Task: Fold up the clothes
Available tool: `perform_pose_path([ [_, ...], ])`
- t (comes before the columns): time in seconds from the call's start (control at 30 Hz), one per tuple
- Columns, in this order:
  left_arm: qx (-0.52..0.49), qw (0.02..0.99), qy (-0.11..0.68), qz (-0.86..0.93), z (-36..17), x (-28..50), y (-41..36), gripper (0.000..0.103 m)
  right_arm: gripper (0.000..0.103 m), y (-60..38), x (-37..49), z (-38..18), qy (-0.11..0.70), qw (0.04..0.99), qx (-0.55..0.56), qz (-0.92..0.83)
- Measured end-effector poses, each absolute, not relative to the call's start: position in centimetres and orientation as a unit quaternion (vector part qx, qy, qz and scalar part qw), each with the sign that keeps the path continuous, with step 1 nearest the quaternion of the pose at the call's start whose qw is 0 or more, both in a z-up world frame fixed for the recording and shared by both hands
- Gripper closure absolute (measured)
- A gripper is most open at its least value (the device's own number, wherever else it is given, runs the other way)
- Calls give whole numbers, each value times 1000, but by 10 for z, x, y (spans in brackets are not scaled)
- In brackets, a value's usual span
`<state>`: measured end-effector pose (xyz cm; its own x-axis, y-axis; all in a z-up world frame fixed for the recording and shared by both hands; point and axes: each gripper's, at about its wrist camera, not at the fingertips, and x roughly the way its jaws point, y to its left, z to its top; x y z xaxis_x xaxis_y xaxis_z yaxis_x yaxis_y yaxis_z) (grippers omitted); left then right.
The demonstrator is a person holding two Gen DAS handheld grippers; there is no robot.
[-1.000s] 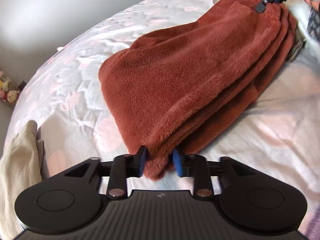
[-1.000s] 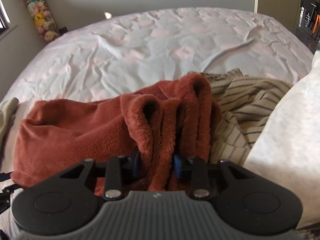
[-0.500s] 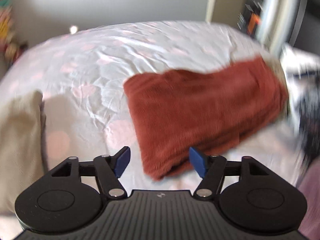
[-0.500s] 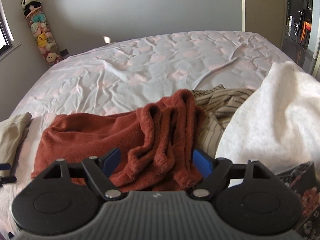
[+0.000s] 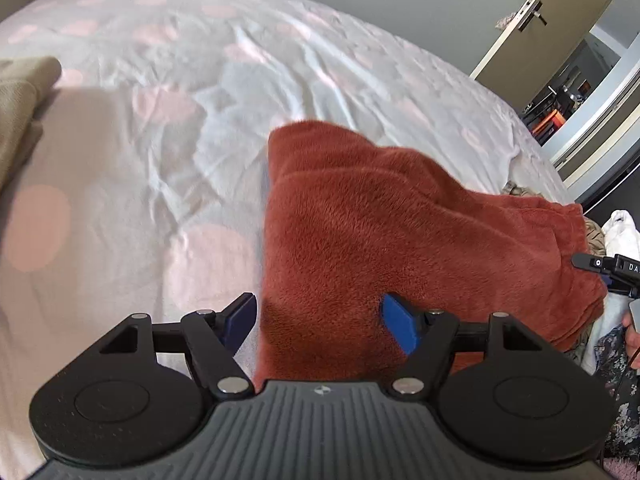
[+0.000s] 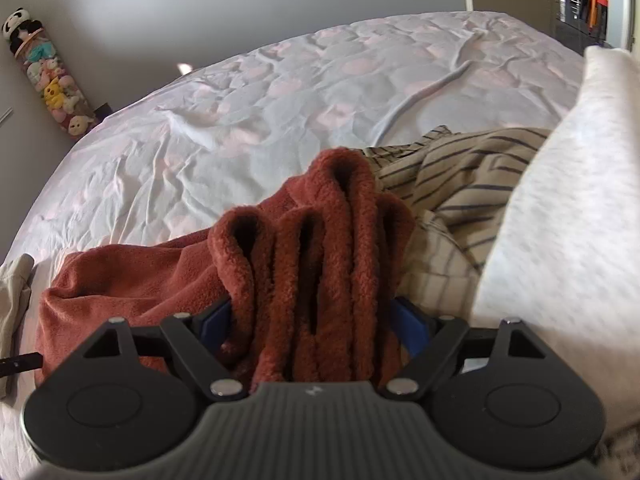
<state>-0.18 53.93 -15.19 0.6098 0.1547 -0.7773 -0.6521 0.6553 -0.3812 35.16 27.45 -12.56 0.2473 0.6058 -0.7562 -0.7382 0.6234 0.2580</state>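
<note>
A rust-brown fleece garment [image 5: 400, 240] lies folded in several layers on the bed. In the left wrist view my left gripper [image 5: 320, 322] is open, its blue pads [image 5: 240, 318] spread on either side of the garment's near corner without pressing it. In the right wrist view the stacked folded edges of the garment [image 6: 320, 240] stand between the pads of my right gripper [image 6: 312, 322]. That gripper is wide open, one blue pad [image 6: 410, 326] at each side of the bundle. The right gripper's tip [image 5: 596, 264] shows at the far right of the left wrist view.
The bed sheet [image 5: 160, 140] is pale with pink spots. A beige garment [image 5: 20, 100] lies at the left. A striped shirt [image 6: 460, 184] and a white cushion [image 6: 560, 220] sit right of the fleece. An open door [image 5: 532, 28] and a column of plush toys [image 6: 48, 80] are by the walls.
Both grippers were shut on the fleece a second ago and have opened. The left has swung right over the garment's corner; the right has moved in so the folds sit between its open pads.
</note>
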Motion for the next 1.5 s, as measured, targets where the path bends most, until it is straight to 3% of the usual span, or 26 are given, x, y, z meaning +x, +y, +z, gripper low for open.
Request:
perform_pose_path([
  [0.13,-362,826,366,229,-172,3,545,40,20,284,355,-138,428,780,-108,444],
  [0.2,-368,826,360,229,-177,6,544,45,34,288,352,-145,419,778,-131,448],
  [0.3,-351,832,359,234,-173,9,538,56,46,288,351,-151,416,781,-128,447],
  [0.43,-328,837,366,242,-162,11,530,71,53,285,342,-149,403,789,-127,446],
  [0.63,-300,846,358,258,-130,-5,522,76,56,280,319,-120,378,803,-125,444],
  [0.87,-254,865,333,278,-75,-44,515,77,57,276,273,-58,340,797,-104,488],
  [1.07,-240,854,325,327,-45,-114,511,77,57,284,220,-46,334,774,-74,532],
  [1.33,-302,812,359,348,-100,-153,509,76,56,312,177,-93,354,762,-132,525],
  [1.43,-325,790,395,338,-124,-153,513,66,53,316,172,-113,375,762,-152,507],
  [1.5,-341,780,406,332,-128,-156,518,60,44,315,174,-119,387,762,-160,494],
])
